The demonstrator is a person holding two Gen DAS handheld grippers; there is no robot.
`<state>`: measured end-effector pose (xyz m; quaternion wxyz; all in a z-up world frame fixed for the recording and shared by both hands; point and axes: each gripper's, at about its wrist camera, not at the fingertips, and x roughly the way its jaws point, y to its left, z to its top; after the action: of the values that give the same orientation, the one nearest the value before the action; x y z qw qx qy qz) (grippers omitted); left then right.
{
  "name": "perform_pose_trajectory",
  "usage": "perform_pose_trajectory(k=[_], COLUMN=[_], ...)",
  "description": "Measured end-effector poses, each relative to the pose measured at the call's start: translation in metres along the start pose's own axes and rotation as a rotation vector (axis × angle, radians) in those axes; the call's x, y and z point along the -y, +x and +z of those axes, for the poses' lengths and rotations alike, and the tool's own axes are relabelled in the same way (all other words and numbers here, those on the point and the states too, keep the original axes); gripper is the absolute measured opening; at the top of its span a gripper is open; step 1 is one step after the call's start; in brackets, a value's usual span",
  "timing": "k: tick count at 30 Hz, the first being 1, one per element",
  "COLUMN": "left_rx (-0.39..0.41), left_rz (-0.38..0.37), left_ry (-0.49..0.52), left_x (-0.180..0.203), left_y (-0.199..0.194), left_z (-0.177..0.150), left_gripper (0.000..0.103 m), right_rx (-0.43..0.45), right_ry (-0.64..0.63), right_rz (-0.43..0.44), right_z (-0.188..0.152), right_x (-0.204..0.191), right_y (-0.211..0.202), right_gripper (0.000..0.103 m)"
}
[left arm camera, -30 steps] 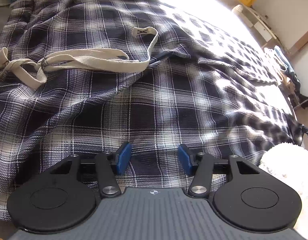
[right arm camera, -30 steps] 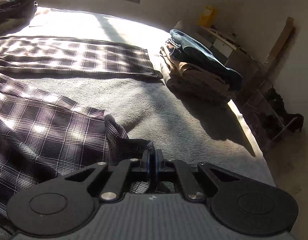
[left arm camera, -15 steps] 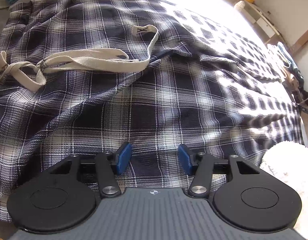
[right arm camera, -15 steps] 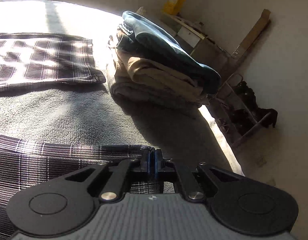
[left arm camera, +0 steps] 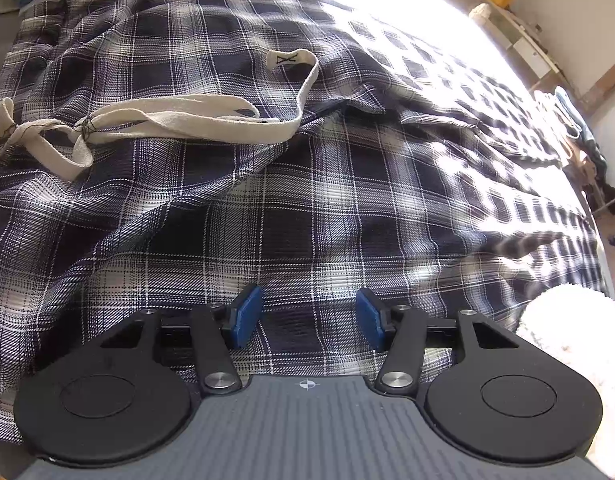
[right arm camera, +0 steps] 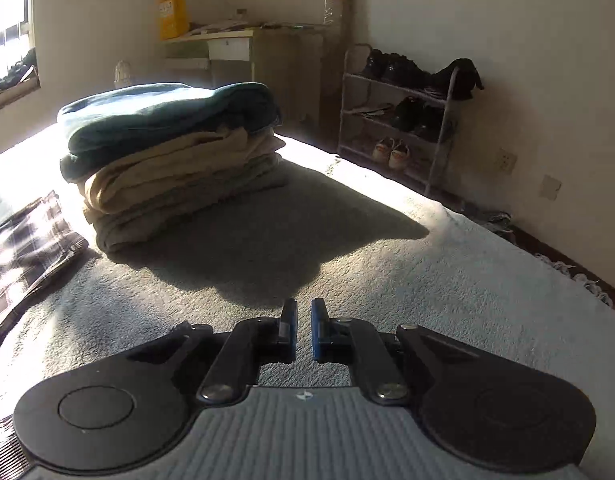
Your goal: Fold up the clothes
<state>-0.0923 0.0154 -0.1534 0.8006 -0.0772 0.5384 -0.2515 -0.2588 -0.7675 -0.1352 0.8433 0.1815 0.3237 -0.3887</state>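
A dark blue and white plaid garment (left arm camera: 307,184) lies spread and wrinkled across the grey carpeted surface, with a cream drawstring (left arm camera: 179,120) looped on top at the left. My left gripper (left arm camera: 307,312) is open and empty, just above the plaid cloth near its front edge. In the right wrist view, one end of the plaid garment (right arm camera: 23,248) shows at the far left. My right gripper (right arm camera: 303,328) is slightly open and empty over bare carpet (right arm camera: 387,264).
A stack of folded clothes (right arm camera: 167,156), teal on top of beige, sits on the carpet ahead left of my right gripper. A shoe rack (right arm camera: 403,120) and a desk (right arm camera: 235,52) stand by the wall. A white fluffy thing (left arm camera: 575,336) is at the right.
My right gripper let go of the plaid cloth, opened slightly and swung right, now facing the wall. My left gripper stayed open over the cloth with little movement.
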Motion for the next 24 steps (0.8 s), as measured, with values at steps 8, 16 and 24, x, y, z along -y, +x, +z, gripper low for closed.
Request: perform_pose_trajectory(k=[8, 16, 24], left_rx=[0.034, 0.097, 0.113], left_rz=[-0.006, -0.038, -0.093], left_ry=[-0.005, -0.009, -0.048], left_x=[0.003, -0.010, -0.038], left_y=[-0.005, -0.042, -0.072], left_z=[-0.003, -0.020, -0.048], left_gripper=[0.057, 0.061, 0.063], right_rx=[-0.248, -0.165, -0.393], right_ry=[-0.167, 0.390, 0.803], right_rz=[0.199, -0.014, 0.290], right_z=[-0.070, -0.096, -0.154], right_x=[-0.004, 0.070, 0.072], right_y=[-0.048, -0.085, -0.101], right_gripper=[0.017, 0.024, 0.041])
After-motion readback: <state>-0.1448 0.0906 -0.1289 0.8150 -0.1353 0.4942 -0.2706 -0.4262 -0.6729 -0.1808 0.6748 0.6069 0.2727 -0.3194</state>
